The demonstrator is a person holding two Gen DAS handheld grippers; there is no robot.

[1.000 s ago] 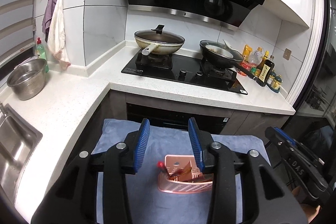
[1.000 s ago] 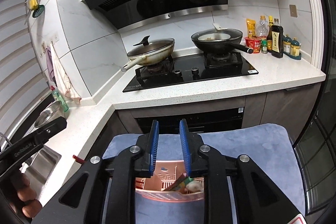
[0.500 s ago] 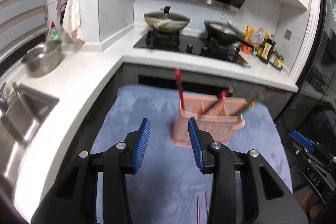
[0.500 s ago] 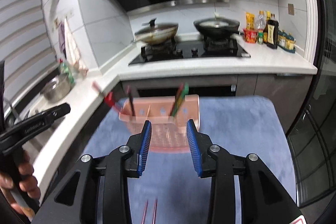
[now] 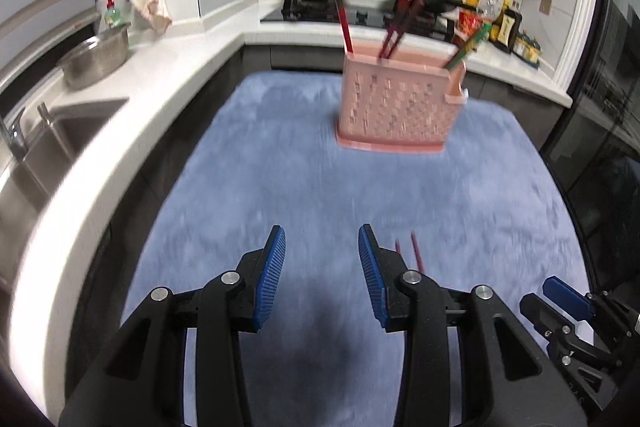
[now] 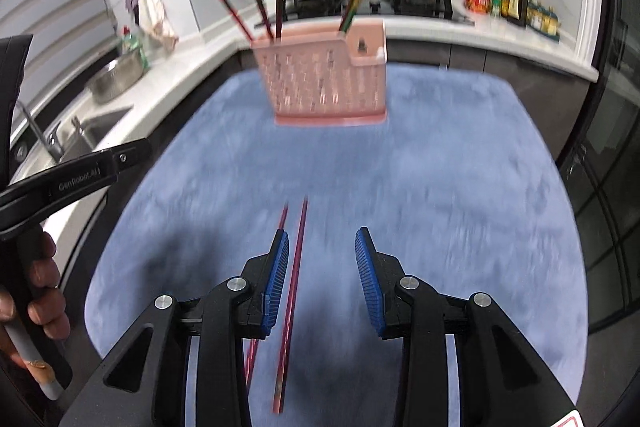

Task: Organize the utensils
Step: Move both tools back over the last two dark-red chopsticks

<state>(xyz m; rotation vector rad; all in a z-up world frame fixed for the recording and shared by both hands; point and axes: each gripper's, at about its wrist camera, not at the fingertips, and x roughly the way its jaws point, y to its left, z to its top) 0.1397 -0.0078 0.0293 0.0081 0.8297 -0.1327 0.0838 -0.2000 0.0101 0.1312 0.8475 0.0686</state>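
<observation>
Most of both views is taken up by a blue plush mat (image 6: pixel 420 187), spread over a table beside a white stone counter (image 5: pixel 168 75). Near the mat's far edge a pink perforated plastic utensil holder (image 6: pixel 328 87) is seen standing upright, with red and green chopsticks (image 6: pixel 264 13) sticking out of its compartments. A pair of loose red chopsticks (image 6: pixel 294 267) is laid flat on the near part of the mat, well apart from the holder. The right gripper (image 6: pixel 322 267) is held above them with its blue pads apart and nothing pinched; one stick is seen in the gap, close to the left pad. The left gripper (image 5: pixel 322 267) is likewise spread and empty, with the sticks' tips just to the right of it. A hand (image 6: pixel 36 291) is wrapped round the left tool's handle.
</observation>
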